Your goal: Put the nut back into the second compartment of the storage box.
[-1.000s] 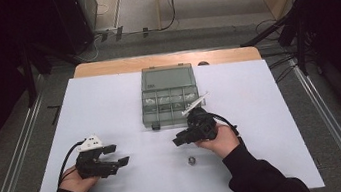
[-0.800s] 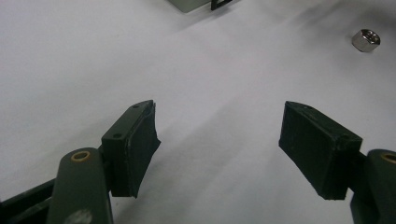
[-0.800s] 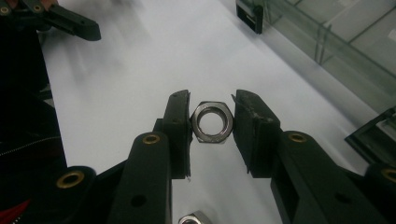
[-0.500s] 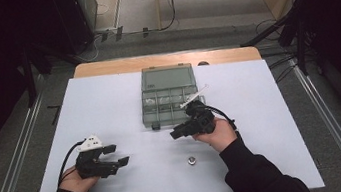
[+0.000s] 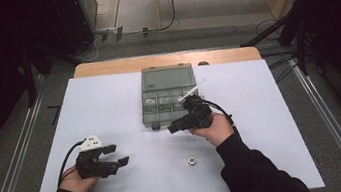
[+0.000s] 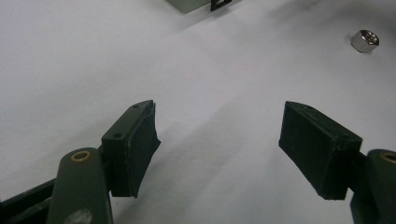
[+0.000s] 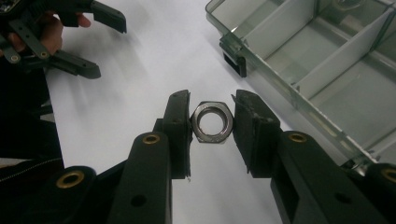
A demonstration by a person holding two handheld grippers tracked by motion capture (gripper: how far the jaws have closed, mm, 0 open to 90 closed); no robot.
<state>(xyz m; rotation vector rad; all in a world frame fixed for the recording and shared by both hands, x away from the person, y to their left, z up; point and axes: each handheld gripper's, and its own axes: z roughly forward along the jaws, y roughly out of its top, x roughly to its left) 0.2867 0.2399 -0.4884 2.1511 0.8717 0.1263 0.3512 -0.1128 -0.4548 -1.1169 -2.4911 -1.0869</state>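
Nut (image 7: 213, 122) clamped flat-to-flat between pads of right gripper (image 7: 212, 120), held above white table (image 5: 110, 109) (hole faces camera). Compartment box (image 7: 322, 60) just ahead to its right. Left gripper (image 6: 219, 135) wide apart, nothing between; second nut (image 6: 364, 40) ahead, right.

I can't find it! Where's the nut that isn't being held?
In the high view, the loose nut lies on the white table, between the person's forearms, nearer the right hand.
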